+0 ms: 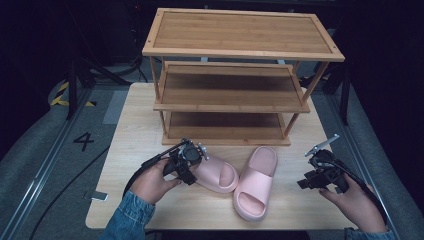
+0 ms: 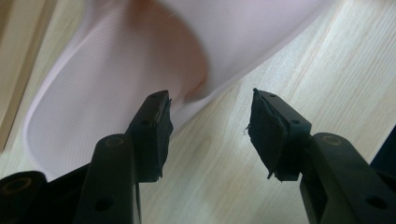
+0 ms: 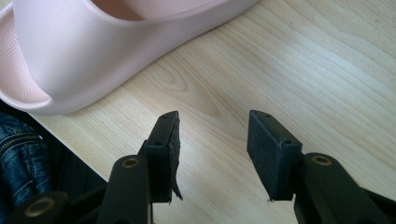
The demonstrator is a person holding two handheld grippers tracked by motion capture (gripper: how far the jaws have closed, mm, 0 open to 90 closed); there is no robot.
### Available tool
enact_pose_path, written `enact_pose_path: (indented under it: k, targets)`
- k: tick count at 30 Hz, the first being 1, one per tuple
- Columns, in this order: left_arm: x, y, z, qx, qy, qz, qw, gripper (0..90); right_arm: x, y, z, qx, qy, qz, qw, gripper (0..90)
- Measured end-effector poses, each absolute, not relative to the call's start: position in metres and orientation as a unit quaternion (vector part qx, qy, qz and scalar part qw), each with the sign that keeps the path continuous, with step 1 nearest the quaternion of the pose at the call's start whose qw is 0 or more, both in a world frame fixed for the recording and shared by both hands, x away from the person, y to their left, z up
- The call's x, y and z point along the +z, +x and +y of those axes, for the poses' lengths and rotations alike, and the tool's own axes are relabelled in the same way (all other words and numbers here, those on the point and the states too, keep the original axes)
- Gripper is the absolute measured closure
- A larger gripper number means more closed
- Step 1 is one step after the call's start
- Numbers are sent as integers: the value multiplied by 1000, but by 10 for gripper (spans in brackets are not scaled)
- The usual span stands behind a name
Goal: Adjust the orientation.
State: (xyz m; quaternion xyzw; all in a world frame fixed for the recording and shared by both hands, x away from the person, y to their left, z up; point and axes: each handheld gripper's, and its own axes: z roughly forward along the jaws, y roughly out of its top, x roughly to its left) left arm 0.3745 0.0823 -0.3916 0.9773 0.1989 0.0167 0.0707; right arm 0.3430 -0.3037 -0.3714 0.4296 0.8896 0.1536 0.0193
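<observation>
A pale wooden table [image 1: 130, 130] stands in a dark room, a three-tier rack [image 1: 240, 50] at its twelve o'clock end. Two pink slides lie in front of the rack, touching: the left slide [image 1: 220, 175] and, at its three o'clock, the right slide [image 1: 257, 182]. The left gripper [image 2: 210, 126], jaws spread, sits at the left slide's edge. The right gripper [image 3: 212, 140], also spread, hovers over bare wood at the right slide's three o'clock.

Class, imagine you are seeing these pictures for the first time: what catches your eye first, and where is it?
Two pink slippers: the left slipper and the right slipper lie side by side near the table's front edge. Behind them stands an empty three-tier wooden rack. The open left gripper is at the left slipper's heel end; the open right gripper hovers apart.
</observation>
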Motion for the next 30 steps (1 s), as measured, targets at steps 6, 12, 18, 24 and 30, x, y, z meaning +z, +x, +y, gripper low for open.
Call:
enact_pose_path:
  k: [6, 12, 18, 24, 30]
  targets:
    - [-402, 379, 74, 26, 982, 176, 64, 470, -371, 337, -308, 155, 436, 887, 14, 541]
    - [-411, 381, 68, 13, 982, 180, 63, 509, -371, 334, -309, 157, 436, 886, 9, 544]
    - [-408, 376, 69, 11, 982, 173, 68, 665, -370, 334, -306, 165, 426, 889, 3, 548]
    - [-407, 371, 75, 7, 981, 179, 71, 748, -371, 339, -300, 166, 418, 893, -1, 552]
    - [-400, 362, 85, 8, 979, 190, 71, 816, -370, 347, -288, 167, 402, 900, -2, 558]
